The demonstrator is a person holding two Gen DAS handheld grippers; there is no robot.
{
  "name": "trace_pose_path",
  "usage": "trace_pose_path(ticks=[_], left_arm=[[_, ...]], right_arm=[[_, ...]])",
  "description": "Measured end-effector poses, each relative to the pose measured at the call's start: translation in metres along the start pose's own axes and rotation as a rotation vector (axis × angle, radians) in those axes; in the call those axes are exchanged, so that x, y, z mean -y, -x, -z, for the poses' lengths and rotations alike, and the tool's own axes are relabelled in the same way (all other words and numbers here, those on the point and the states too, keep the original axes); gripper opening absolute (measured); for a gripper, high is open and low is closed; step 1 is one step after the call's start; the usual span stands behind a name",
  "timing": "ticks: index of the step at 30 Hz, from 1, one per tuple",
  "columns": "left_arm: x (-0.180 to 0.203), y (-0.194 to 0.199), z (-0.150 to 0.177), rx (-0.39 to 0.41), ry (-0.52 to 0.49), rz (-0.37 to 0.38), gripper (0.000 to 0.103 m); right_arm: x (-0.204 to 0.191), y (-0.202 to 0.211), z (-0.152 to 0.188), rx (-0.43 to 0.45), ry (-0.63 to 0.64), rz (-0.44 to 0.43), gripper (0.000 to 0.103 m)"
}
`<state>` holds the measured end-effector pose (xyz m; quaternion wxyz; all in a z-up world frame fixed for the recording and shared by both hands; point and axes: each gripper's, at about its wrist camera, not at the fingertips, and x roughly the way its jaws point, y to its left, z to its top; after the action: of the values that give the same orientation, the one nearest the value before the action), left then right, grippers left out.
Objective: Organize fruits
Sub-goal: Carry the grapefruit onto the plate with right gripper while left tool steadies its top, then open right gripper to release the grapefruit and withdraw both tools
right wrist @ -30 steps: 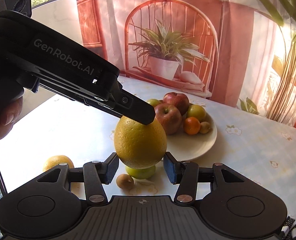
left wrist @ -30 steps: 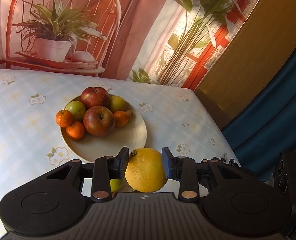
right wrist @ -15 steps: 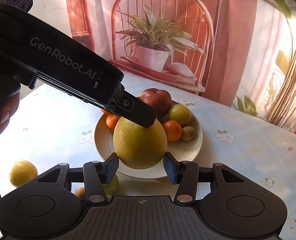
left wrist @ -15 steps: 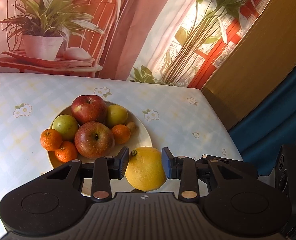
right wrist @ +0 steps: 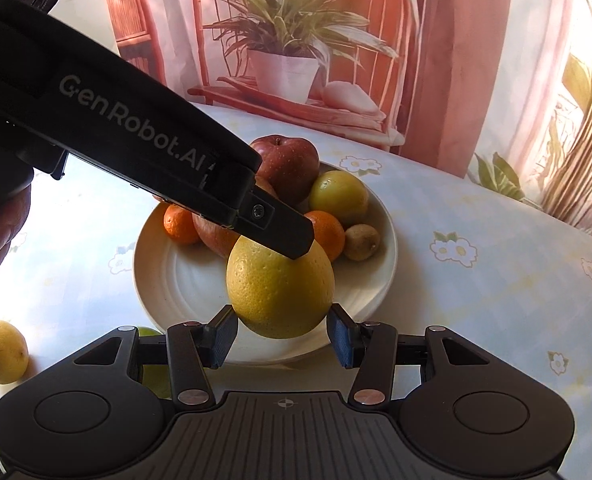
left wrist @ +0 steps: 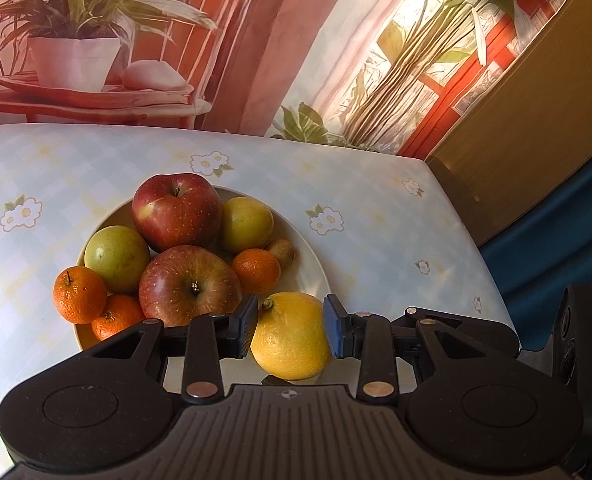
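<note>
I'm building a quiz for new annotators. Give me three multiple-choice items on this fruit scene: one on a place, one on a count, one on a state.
1. Where is the small brown kiwi? A on the round cream plate; B on the tablecloth; C in a gripper.
2. How many red apples lie on the plate? A one; B two; C four.
3. The large yellow citrus fruit is: A loose among the apples; B clamped in the left gripper; C lying on the tablecloth.
Answers: 1 A, it sits inside the rim beside a small orange mandarin; 2 B, two show, one behind the other; 3 B, both pads press its sides.
</note>
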<state>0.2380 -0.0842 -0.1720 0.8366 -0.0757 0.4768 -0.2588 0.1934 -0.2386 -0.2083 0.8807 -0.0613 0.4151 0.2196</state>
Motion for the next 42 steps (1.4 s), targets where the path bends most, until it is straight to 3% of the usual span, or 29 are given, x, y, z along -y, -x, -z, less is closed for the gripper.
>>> trace_pose_path(ticks=[12,28,31,33,42], left_arm=[[-0.005,-0.005,-0.005,-0.017,0.016,-0.003,0.036],[-0.018,0.041,0.001,0.075,0.024,-0.073,0.036],[-0.022,0.052,0.003,0.091,0.024,-0.091,0.036],[-0.026,0.061,0.006,0.102,0.025,-0.106,0.037],[-0.04,0.097,0.02,0.144,0.003,-0.162,0.037]], right_arm=[[-0.001,-0.011,-0.005,-0.026,0.005,0.028,0.045],[-0.003,-0.017,-0.011,-0.039,-0.013,0.107,0.045],[-0.005,-0.013,-0.012,-0.03,-0.027,0.113,0.055],[-0.007,-0.006,-0.014,-0.017,-0.032,0.118,0.067],[-0.02,0.019,-0.012,0.005,-0.034,0.143,0.066]])
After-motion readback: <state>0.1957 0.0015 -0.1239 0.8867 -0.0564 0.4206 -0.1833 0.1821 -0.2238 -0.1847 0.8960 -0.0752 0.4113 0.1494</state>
